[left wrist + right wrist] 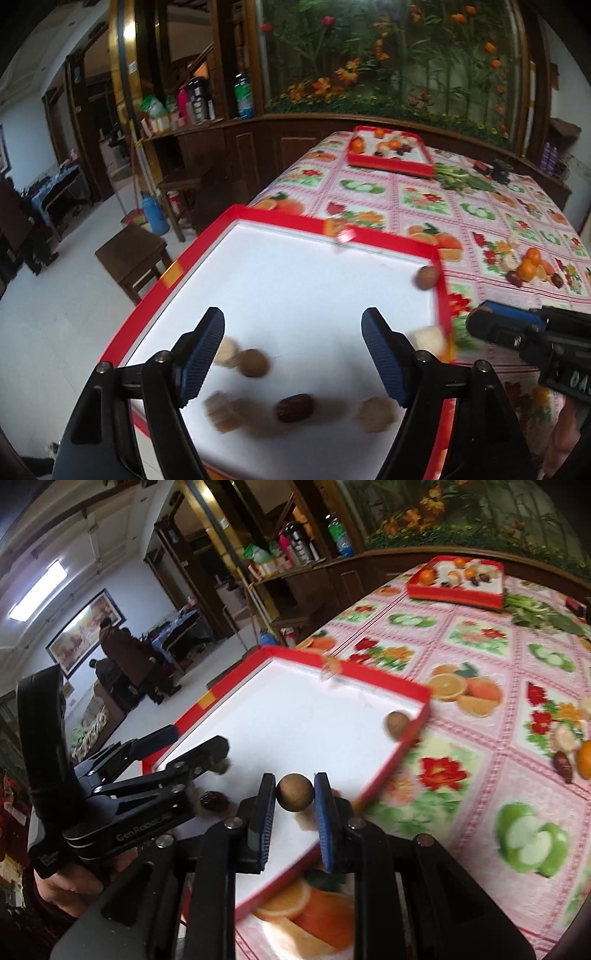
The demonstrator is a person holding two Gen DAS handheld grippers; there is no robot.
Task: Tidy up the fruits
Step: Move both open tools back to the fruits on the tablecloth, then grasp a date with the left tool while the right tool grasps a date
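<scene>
Left wrist view: the left gripper [293, 356] hangs over the near red tray [388, 236], its fingers [201, 356] spread wide with nothing between them. On the tray's white floor lie blurred fruits: a dark red date [294, 407], a round brown fruit [253, 363] beside the left finger, pale tan pieces that cannot be named, and a second brown fruit [427, 277] in the far right corner. The right gripper [480, 325] enters from the right, just outside the tray's right wall; its state cannot be told here. On the worktop [369, 206], covered by a fruit-print cloth, a loose pile with oranges [528, 264] lies well apart to the right, and a far red tray [391, 164] holds more fruit beside leafy greens [458, 179].

Right wrist view: the right gripper [294, 794] pinches a round brown fruit [294, 792] between its fingers [323, 812], above the near edge of the near red tray [369, 675]. The left gripper [192, 746] reaches over the tray from the left, fingers apart, with the dark red date [213, 800] just below it. The corner brown fruit [398, 722] rests against the tray's right wall. The far red tray [454, 594] stands at the back of the worktop [480, 650].
</scene>
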